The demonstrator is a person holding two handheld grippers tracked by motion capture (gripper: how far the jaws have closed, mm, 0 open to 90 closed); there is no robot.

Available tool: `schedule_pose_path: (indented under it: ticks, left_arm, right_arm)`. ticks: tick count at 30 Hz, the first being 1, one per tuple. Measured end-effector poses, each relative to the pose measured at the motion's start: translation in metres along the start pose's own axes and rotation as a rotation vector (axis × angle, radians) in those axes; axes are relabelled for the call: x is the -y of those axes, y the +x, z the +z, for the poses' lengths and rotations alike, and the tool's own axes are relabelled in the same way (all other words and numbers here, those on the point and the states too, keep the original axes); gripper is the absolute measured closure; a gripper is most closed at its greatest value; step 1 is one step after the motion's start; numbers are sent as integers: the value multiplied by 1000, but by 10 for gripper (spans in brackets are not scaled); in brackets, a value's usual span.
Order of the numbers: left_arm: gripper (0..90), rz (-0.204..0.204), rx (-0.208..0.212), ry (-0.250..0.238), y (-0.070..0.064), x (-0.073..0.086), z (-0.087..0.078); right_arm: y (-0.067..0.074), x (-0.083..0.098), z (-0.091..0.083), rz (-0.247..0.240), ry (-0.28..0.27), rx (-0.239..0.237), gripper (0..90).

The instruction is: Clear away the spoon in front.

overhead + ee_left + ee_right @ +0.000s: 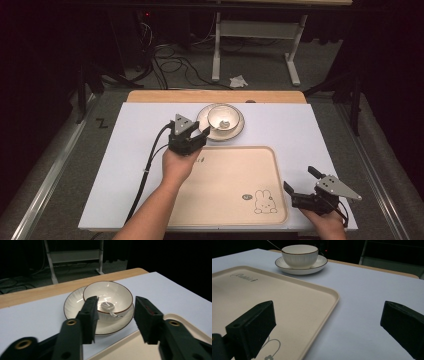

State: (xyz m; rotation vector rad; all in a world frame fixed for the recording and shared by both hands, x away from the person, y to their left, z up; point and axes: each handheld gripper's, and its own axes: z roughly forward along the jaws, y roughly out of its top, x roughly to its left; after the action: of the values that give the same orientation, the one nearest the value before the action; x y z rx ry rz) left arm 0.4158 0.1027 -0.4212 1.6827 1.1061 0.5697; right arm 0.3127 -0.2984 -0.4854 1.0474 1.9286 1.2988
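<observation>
Fingers of the left gripper (pixel 198 131) gape beside the bowl (pixel 223 116) rim (right gripper (pixel 299 183) wide, past the tray (pixel 280 200) edge).

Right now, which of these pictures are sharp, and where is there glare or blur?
High view: table lit evenly, room behind it dark. Left gripper view: the bowl is sharp with bright streaks of glare inside it, while the near jaws look soft. Right gripper view: the tray is fairly clear, the close jaws blurred and dark.

The beige tray (pixel 294 297) carries a small cursive word near one corner, too blurred to read. A rabbit drawing (pixel 265 201) marks its opposite corner. A "Z"-like black mark (pixel 102 123) sits on the grey floor mat.
</observation>
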Motion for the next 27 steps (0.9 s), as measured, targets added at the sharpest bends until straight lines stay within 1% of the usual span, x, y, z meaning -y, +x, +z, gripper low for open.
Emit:
schedule_pose_path:
  ticks: [1, 4, 5, 7, 9, 11, 17, 21, 27]
  left_arm:
    - [462, -7, -1, 12, 1, 0, 3]
    - [457, -54, 7, 53, 8, 1, 12]
    - [475, -69, 10, 66, 9, 2, 15]
    - [528, -76, 14, 91, 11, 4, 19]
    - [574, -74, 19, 108, 13, 6, 22]
    - [632, -66, 17, 108, 13, 6, 23]
    - [745, -57, 2, 106, 13, 5, 21]
    - [796, -44, -9, 103, 13, 5, 21]
    - [819, -40, -30, 101, 14, 5, 21]
  right_arm:
    - [0, 0, 0, 1, 1, 0, 5]
    - [0, 0, 0, 1, 1, 0, 5]
    - [0, 0, 0, 1, 1, 0, 6]
    - [0, 0, 0, 0, 0, -1, 6]
    - [-1, 1, -1, 6, 1, 1, 5]
    - [-1, 1, -1, 6, 1, 4, 5]
    - [-1, 0, -1, 7, -1, 0, 6]
    - [0, 0, -1, 9, 0, -3, 5]
    - [-1, 0, -1, 5, -2, -1, 6]
